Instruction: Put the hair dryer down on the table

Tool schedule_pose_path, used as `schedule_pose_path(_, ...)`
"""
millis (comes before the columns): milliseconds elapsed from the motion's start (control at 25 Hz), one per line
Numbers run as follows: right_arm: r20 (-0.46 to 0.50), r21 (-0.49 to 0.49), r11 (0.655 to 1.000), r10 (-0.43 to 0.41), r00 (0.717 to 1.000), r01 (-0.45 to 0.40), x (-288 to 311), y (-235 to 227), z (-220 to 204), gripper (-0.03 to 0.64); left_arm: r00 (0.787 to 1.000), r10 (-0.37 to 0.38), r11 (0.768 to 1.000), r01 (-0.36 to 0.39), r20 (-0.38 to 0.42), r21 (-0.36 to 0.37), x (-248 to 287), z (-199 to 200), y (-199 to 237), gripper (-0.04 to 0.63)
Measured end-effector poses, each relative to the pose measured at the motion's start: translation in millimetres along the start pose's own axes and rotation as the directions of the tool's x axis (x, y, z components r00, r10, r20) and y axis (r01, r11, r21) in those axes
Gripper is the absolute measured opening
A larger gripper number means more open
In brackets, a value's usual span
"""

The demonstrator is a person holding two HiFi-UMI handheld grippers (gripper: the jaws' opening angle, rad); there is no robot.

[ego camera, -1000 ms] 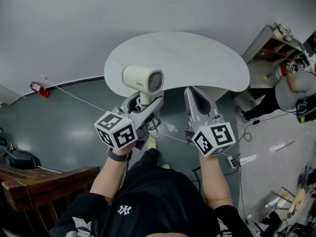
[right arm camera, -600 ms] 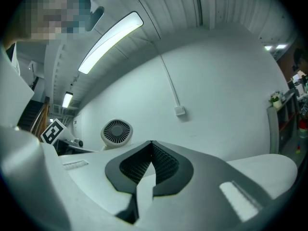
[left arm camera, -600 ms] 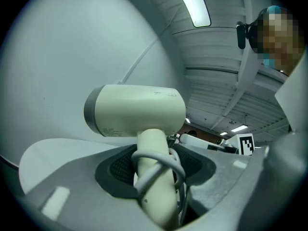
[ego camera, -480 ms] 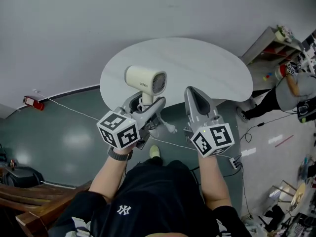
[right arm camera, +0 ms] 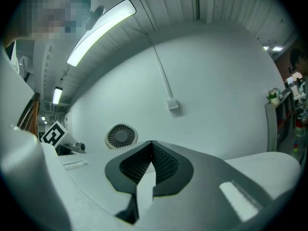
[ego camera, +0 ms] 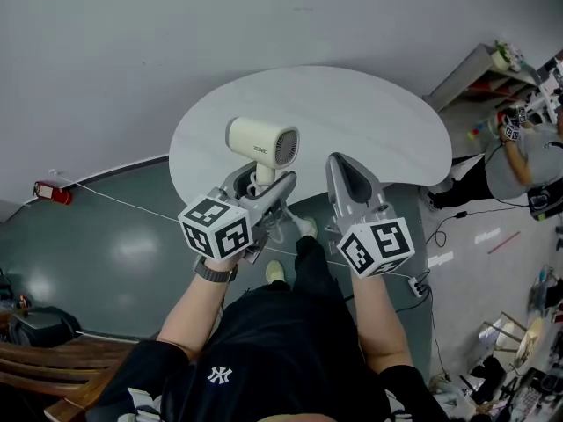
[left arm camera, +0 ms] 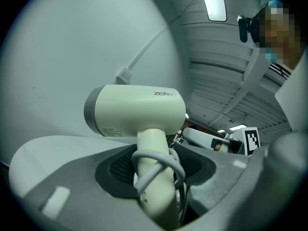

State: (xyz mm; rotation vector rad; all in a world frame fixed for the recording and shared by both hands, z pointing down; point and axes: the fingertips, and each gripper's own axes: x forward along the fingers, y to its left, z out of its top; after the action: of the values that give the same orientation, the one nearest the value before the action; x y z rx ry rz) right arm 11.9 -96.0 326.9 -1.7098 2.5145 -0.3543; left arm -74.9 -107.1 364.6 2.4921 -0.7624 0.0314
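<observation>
The hair dryer [ego camera: 261, 141] stands upright over the near left edge of the table [ego camera: 378, 117], its handle clamped between the left gripper's [ego camera: 260, 185] jaws, with its cord [left arm camera: 166, 159] looped round the handle. The right gripper [ego camera: 343, 162] hangs just to its right, jaws together, with nothing between them. A shelf [ego camera: 479, 69] stands beyond the table's right end.

A shelf unit [ego camera: 475, 77] stands far right, a person [ego camera: 528, 152] beside it. A small red thing [ego camera: 47, 192], perhaps a canister, lies far left.
</observation>
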Motion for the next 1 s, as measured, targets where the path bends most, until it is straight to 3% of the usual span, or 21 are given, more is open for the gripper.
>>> schedule_pose_path(440,-0.058,0.044,0.997,0.058,0.997,-0.055,81.0,-59.1,-19.8,0.022,0.997,0.070,0.997,-0.071,-0.041,-0.031,69.4,0.4,65.5,0.244)
schedule_pose_path(1000,-0.200,0.133,0.988,0.102,0.974,-0.076,168.3,-140.0,-92.1,0.021,0.972,0.172,0.979,-0.187,-0.160,-0.080,157.0,-41.2,157.8,0.244)
